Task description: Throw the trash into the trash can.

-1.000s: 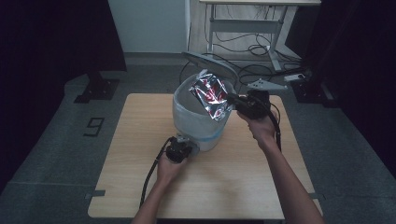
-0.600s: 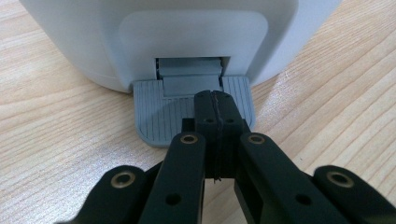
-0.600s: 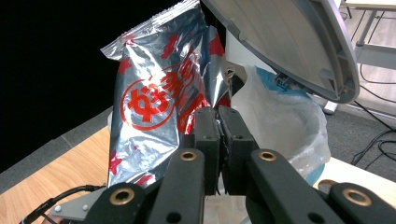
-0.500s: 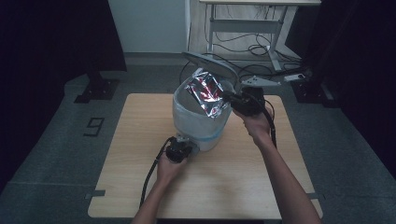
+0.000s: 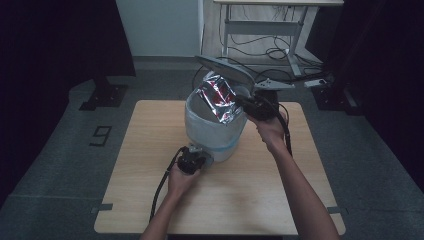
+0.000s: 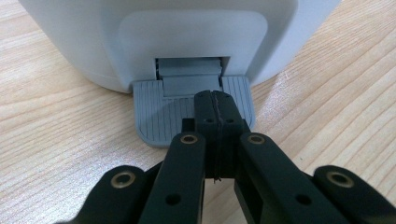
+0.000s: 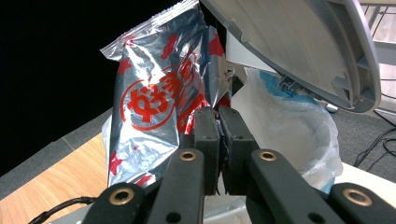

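A white pedal bin (image 5: pixel 212 135) stands mid-table with its grey lid (image 5: pixel 225 70) raised. My left gripper (image 5: pixel 200 155) is at the bin's near foot, shut, with nothing between its fingers. In the left gripper view its tip (image 6: pixel 211 100) rests on the grey ribbed pedal (image 6: pixel 159 116). My right gripper (image 5: pixel 245 104) is shut on a silver snack bag (image 5: pixel 217 97) with red print, held over the bin's mouth. In the right gripper view the snack bag (image 7: pixel 154 93) hangs upright beyond the jaws, beside the lid (image 7: pixel 303 42) and the plastic liner (image 7: pixel 289 126).
The wooden table (image 5: pixel 140 165) has bare room to the left, right and front of the bin. A desk frame with cables (image 5: pixel 270 45) stands beyond the far edge. Dark curtains hang on both sides.
My right gripper has carried the snack bag slightly left and farther over the bin's mouth. The left gripper has stayed on the pedal, and the lid remains up.
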Demonstrator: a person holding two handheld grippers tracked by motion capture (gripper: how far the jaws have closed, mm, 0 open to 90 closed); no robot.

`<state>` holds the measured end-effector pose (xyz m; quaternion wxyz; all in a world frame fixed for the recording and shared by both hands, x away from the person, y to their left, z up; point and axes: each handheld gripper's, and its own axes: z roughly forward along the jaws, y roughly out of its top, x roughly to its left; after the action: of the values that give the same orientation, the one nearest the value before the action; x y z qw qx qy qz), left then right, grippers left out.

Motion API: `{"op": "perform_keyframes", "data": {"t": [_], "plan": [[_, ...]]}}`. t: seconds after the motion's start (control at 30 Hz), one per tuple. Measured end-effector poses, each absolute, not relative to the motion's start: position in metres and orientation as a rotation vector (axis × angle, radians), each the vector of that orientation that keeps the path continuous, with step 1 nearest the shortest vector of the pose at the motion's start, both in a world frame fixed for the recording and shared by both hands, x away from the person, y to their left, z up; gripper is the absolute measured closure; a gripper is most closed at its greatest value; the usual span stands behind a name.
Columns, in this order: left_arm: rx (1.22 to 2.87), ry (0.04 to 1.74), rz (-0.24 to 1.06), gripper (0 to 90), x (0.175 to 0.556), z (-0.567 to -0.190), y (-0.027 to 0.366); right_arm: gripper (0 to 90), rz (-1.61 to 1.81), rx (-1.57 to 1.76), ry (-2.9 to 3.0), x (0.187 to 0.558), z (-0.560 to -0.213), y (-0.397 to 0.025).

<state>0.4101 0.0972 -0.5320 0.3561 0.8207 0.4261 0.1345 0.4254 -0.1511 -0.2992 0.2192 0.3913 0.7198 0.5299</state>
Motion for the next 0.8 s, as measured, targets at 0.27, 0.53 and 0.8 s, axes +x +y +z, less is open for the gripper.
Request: {"op": "perform_keyframes", "data": {"t": [0.27,0.53,0.8], "plan": [[2.116,1.101,0.339,90.0,0.411,-0.532,0.098,85.9,1.469,1.098,1.986,0.432,-0.299,-0.150],[2.117,1.099,0.338,90.0,0.411,-0.532,0.098,81.8,1.461,1.107,1.990,0.440,-0.301,-0.142],[2.116,1.098,0.339,90.0,0.411,-0.532,0.098,55.2,1.409,1.100,1.966,0.438,-0.306,-0.142]]}}
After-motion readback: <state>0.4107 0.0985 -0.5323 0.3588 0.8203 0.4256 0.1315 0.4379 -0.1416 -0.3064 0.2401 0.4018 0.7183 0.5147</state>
